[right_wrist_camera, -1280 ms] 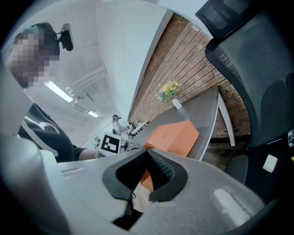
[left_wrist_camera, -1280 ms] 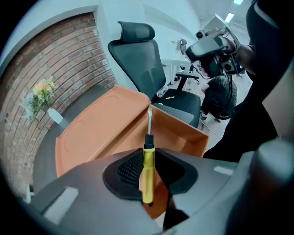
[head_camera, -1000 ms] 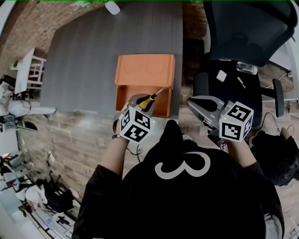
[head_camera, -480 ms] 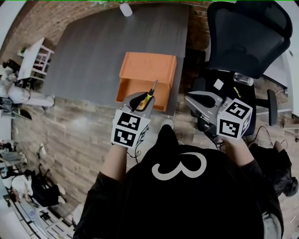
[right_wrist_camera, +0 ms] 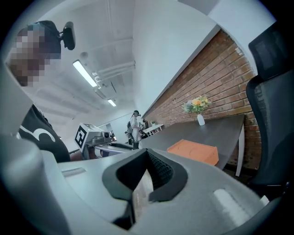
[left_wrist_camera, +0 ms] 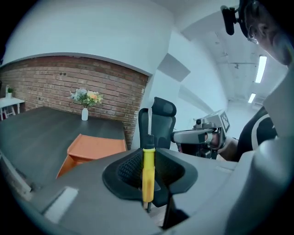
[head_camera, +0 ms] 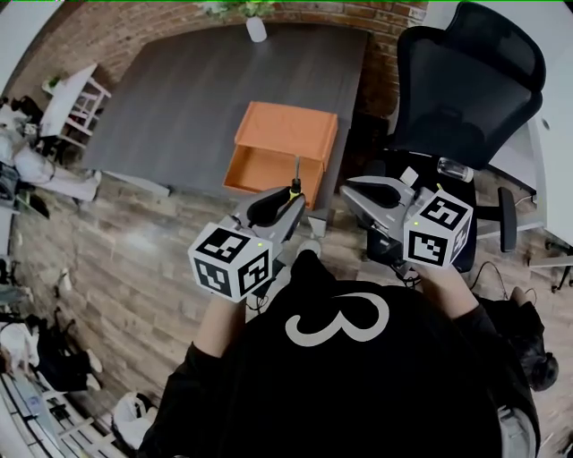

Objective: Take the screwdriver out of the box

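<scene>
A screwdriver (head_camera: 292, 188) with a yellow and black handle is held by my left gripper (head_camera: 285, 200), which is shut on the handle. It hangs in the air just off the table's near edge, clear of the open orange box (head_camera: 286, 121). In the left gripper view the screwdriver (left_wrist_camera: 148, 172) stands upright between the pads, its metal shaft pointing up, with the box (left_wrist_camera: 94, 146) behind on the left. My right gripper (head_camera: 355, 189) hovers to the right, off the table, near the chair. Its jaws are together in the right gripper view (right_wrist_camera: 148, 153), with nothing in them.
The dark grey table (head_camera: 179, 98) carries a white vase of flowers (head_camera: 257, 27) at its far edge. A black office chair (head_camera: 466, 80) stands to the right with small items on its seat. Brick-pattern floor lies below me, and desks and clutter line the left side.
My left gripper has risen and rolled, carrying the screwdriver away from the box toward me; the shaft has swung from slanted to upright. The right gripper has lifted a little.
</scene>
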A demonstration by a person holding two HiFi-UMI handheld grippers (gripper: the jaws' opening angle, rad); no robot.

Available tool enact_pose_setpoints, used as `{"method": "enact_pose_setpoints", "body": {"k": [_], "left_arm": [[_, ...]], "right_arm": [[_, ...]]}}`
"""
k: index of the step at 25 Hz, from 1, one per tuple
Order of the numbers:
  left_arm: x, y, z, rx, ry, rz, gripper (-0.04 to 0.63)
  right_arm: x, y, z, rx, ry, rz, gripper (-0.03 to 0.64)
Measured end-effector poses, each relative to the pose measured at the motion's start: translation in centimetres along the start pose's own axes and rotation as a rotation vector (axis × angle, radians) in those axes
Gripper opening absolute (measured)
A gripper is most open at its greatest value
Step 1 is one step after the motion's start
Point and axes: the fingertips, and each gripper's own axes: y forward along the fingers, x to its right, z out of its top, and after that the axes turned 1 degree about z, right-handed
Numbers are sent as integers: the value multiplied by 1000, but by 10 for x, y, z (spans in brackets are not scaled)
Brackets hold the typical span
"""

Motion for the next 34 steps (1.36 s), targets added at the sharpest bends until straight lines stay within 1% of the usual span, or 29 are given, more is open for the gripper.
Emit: {"method": "enact_pose_setpoints", "body": {"k": [3,6,12,22,28,34], "left_arm": [[6,-7,4,28,-20,-8,101],[10,-13,9,61,-60,-25,101],[13,-18,15,88,-74,-31,101],[16,-16,14,92,-72,-35,101],[24,-13,19,97,-51,-48,101],[31,-9,18,91,-41,-40,101]], "right_arm": [[-4,-1,-2,-1,-8,4,2],[-6,-1,0,14,-9,7,2],[-11,-1,1,10,-22,23,0],[-11,0,1,1,-34,16,0],[-14,-7,7,-1,-53,3,0],[-12,-16,4,5,-51,5,0]]}}
